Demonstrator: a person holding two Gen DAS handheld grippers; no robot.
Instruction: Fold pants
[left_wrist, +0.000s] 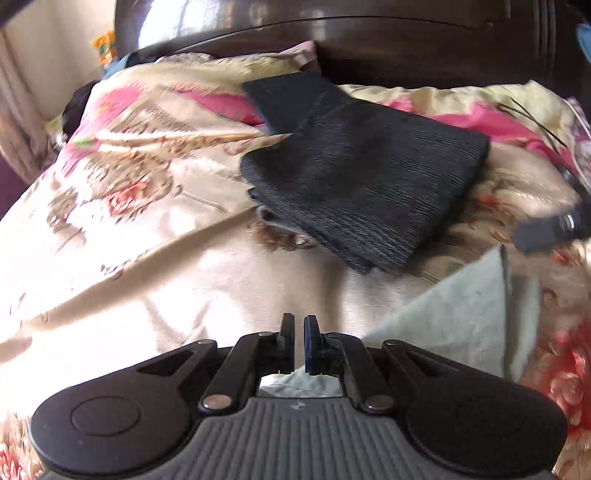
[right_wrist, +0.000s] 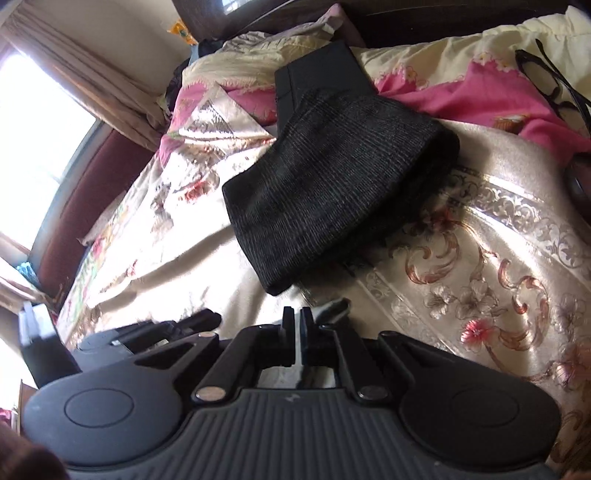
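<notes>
The folded pants (right_wrist: 332, 177) lie on the bedspread (right_wrist: 480, 258) ahead of both my grippers, well apart from them. Behind the pants a second folded garment (right_wrist: 317, 74) lies partly under their far end, with the headboard (left_wrist: 406, 40) beyond. My left gripper (left_wrist: 299, 325) hangs just left of a cloth (left_wrist: 461, 317). Glasses (right_wrist: 554, 85) lie far right, the window (right_wrist: 37, 122) left

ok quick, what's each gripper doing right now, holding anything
Left gripper: shut, nothing between its fingers, short of the folded dark pants.
Right gripper: shut, holding nothing, also clear of the pants.
</notes>
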